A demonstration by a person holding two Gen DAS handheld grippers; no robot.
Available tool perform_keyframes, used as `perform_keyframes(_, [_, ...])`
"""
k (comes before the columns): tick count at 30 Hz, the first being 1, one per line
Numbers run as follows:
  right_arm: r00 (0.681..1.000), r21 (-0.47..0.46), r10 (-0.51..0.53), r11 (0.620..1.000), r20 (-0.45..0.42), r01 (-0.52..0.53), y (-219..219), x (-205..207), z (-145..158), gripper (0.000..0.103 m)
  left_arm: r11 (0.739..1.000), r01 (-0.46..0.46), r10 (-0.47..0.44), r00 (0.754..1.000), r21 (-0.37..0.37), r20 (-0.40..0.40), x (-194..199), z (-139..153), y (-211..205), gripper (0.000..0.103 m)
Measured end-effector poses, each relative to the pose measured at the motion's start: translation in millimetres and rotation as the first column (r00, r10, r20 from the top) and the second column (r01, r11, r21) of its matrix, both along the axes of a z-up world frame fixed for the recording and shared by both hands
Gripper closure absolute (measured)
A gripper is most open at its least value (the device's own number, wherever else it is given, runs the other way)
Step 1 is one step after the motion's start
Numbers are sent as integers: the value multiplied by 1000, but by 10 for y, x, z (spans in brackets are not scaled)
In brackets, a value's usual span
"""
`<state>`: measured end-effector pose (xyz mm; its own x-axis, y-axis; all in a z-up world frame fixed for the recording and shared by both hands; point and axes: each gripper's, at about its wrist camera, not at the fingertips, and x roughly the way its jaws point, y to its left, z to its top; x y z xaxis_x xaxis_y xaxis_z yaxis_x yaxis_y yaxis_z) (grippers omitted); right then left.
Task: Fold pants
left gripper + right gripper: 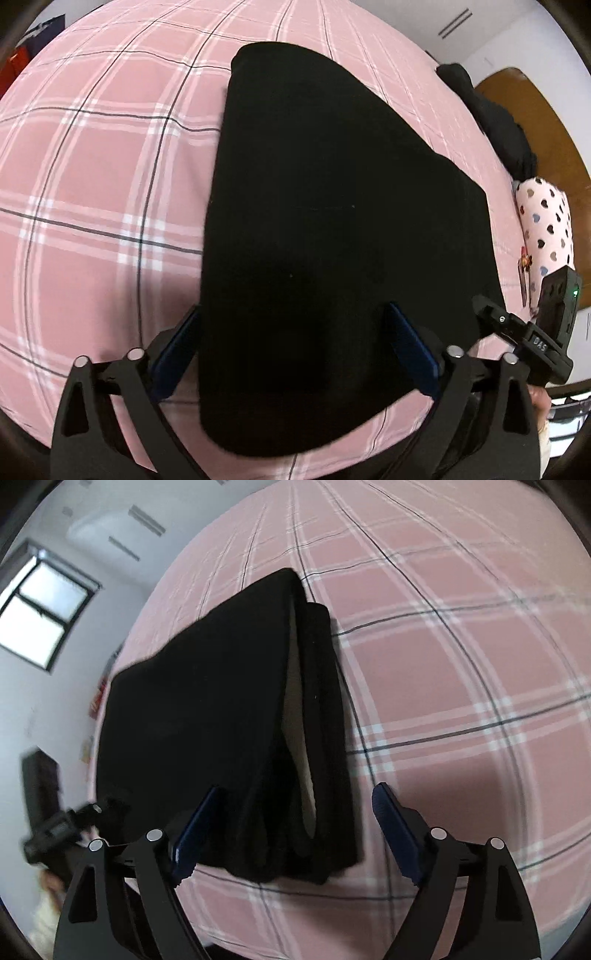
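One pink plaid bedspread bears folded black pants.

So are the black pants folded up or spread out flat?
Folded. The black pants lie as a compact block on the pink plaid bed cover, with stacked layers showing along one edge.

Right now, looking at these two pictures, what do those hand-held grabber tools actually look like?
Both match. The left gripper and the right gripper each have black plastic arms with triangular cut-outs and round silver pins at the joints. Their fingers carry dark blue pads. Seen from the left camera, the right tool's black body shows a small green light and white lettering.
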<state>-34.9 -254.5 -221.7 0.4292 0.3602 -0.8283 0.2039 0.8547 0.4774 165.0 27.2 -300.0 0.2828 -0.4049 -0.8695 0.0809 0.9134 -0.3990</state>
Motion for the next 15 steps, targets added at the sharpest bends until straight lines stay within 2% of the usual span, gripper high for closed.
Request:
perform_keyframes(2, [1000, 26, -1, 1000, 9, 0, 37, 19, -17, 19, 1000, 20, -20, 1000, 0, 18, 5, 17, -71, 6])
perform_keyframes(5, [1000, 34, -5, 999, 15, 5, 103, 61, -53, 16, 999, 28, -30, 999, 45, 26, 40, 2, -258, 5])
perform_keyframes(7, [999, 54, -24, 998, 28, 22, 112, 87, -86, 16, 1000, 7, -8, 999, 25, 35, 78, -27, -265, 5])
perform_keyframes(8, [998, 76, -44, 996, 35, 42, 103, 93, -104, 20, 1000, -6, 6, 999, -4, 39, 104, -35, -243, 5])
perform_keyframes(9, [998, 88, -54, 995, 41, 50, 105, 96, -112, 41, 1000, -10, 11, 999, -15, 40, 105, -40, -234, 9])
perform_keyframes(10, [998, 111, -50, 993, 48, 45, 116, 102, -114, 48, 1000, -7, 8, 999, -17, 41, 113, -29, -227, 23])
perform_keyframes(11, [998, 143, -49, 989, 48, 42, 120, 106, -97, 61, 1000, -2, 3, 999, -31, 43, 108, -2, -212, 41])
perform_keyframes(13, [997, 151, -48, 988, 62, 38, 168, 90, 37, 66, 998, 7, -5, 999, -60, 35, 105, 117, -148, 57])
perform_keyframes(15, [995, 146, -24, 989, 95, 10, 278, 22, 246, 67, 999, 32, -30, 999, -41, 41, 64, 255, -141, 62])
